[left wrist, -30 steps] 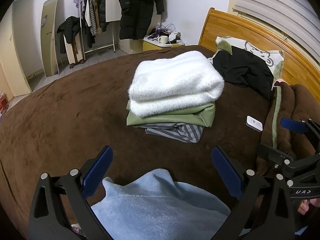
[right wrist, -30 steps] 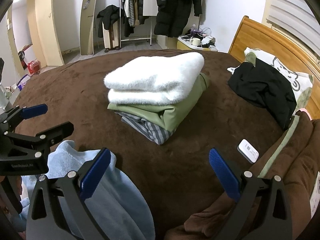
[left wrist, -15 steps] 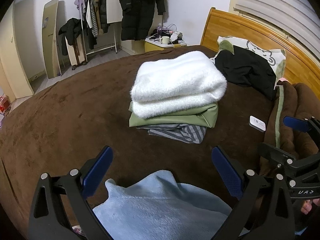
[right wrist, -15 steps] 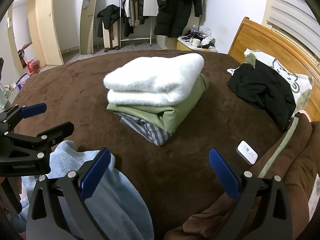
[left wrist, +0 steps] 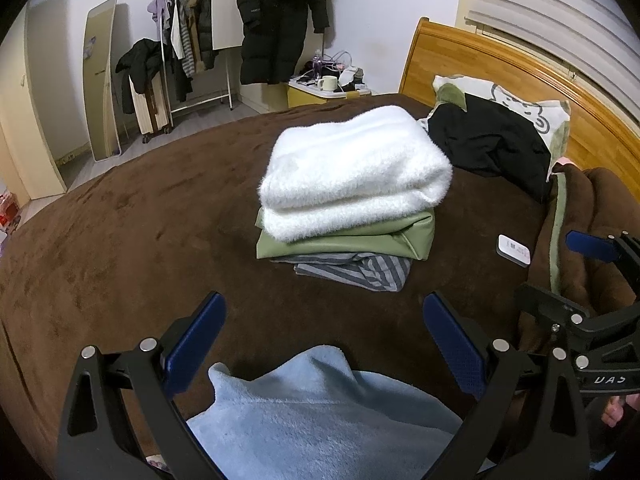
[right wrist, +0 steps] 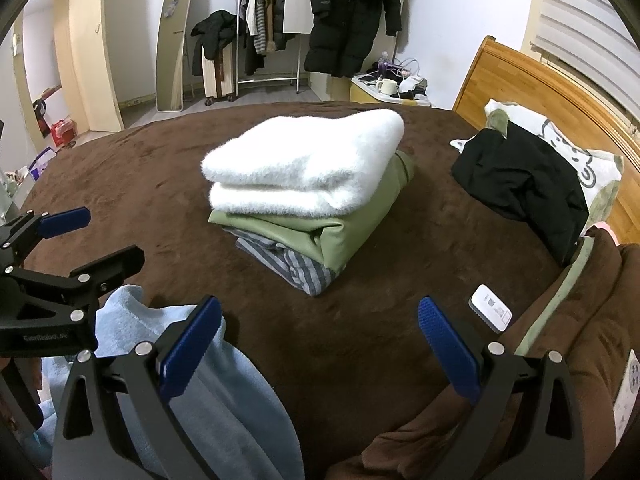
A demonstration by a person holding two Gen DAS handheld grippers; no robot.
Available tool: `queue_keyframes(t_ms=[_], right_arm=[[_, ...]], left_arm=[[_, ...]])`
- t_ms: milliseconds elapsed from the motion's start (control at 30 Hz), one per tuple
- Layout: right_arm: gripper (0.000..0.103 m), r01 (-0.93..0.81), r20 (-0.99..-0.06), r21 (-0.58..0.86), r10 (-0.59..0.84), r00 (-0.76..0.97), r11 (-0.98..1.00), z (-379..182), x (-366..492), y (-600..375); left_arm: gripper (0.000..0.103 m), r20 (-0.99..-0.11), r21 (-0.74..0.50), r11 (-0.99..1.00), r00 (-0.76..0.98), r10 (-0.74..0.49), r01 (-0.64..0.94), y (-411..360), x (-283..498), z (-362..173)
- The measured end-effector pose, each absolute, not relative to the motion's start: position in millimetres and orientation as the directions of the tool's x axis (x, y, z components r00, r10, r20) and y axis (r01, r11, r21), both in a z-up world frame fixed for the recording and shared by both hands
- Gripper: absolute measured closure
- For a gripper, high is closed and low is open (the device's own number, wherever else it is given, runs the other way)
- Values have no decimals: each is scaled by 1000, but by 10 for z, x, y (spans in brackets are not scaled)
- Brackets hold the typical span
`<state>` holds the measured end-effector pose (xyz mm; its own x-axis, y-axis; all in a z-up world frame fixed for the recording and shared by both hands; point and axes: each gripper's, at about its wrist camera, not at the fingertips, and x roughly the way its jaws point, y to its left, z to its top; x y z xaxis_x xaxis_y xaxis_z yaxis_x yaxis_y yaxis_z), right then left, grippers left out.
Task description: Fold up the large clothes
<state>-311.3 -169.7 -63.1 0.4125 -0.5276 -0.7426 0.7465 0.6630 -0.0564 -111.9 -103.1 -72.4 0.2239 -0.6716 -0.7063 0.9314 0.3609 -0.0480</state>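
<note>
A light blue fleece garment (left wrist: pixel 320 420) lies at the near edge of the brown bed, under my left gripper (left wrist: pixel 324 328), which is open and empty above it. It also shows in the right wrist view (right wrist: pixel 224 408), below and left of my right gripper (right wrist: pixel 320 332), which is open and empty. A stack of folded clothes sits mid-bed: a white fluffy garment (left wrist: pixel 352 168) on a green one (left wrist: pixel 360 240) on a striped one (left wrist: pixel 360 272). The same stack shows in the right wrist view (right wrist: pixel 304 168).
A black garment (left wrist: pixel 492 144) lies on a pillow (left wrist: pixel 548 116) by the wooden headboard (left wrist: pixel 520 76). A small white device (left wrist: pixel 514 251) lies at the right, beside a bunched brown blanket (left wrist: pixel 580 216). A clothes rack (left wrist: pixel 188 40), mirror and nightstand stand beyond the bed.
Both grippers have drifted slightly; the stack of clothes sits a little lower and more central in the left wrist view. Both stay open, and the blue garment has not moved.
</note>
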Motion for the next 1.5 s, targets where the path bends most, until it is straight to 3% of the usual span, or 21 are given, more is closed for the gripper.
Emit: queue_keyframes(t_ms=[1500], right_arm=[[6,743,-745,-63,-527,409,666,-618,-3085,-1715]], left_arm=[[7,-713,-76,360,202,-672,930,-1098,-1032,-765]])
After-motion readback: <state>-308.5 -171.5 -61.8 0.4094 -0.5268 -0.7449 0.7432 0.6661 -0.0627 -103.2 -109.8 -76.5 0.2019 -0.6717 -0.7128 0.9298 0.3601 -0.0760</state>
